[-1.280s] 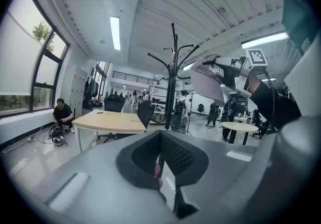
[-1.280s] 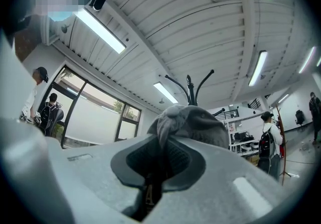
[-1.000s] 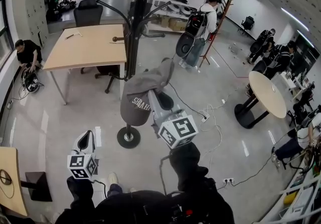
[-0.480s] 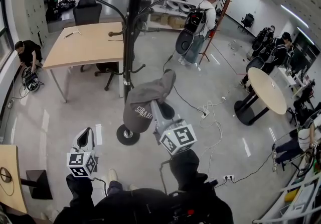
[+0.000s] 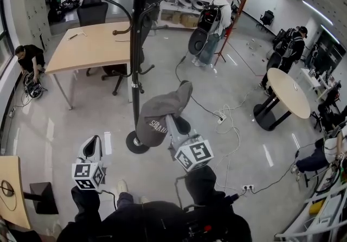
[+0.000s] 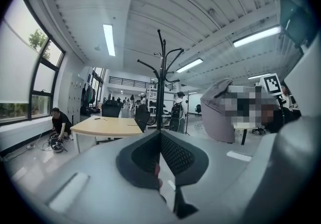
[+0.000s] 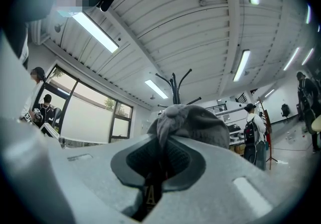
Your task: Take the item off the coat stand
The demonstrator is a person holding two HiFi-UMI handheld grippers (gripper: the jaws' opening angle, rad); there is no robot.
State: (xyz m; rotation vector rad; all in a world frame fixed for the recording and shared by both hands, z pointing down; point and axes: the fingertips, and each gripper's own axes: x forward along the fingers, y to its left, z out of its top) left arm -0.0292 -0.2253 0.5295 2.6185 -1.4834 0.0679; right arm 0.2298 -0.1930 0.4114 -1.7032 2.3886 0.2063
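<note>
the grey cap (image 5: 159, 112) hangs free of the black coat stand (image 5: 135, 51), close to its pole. a fold of the cap's fabric is pinched between the closed jaws of the right gripper (image 5: 171, 122). the left gripper (image 5: 93, 148) is held low at the left, jaws pressed together with nothing between them. a wooden table (image 5: 92, 48) stands beyond the stand.

I see a charcoal-grey fabric cap (image 5: 160, 113) with white lettering beside the black metal coat stand (image 5: 135, 45); black-and-white square markers pattern my pale grey left gripper (image 5: 93, 148) and right gripper (image 5: 171, 124).
</note>
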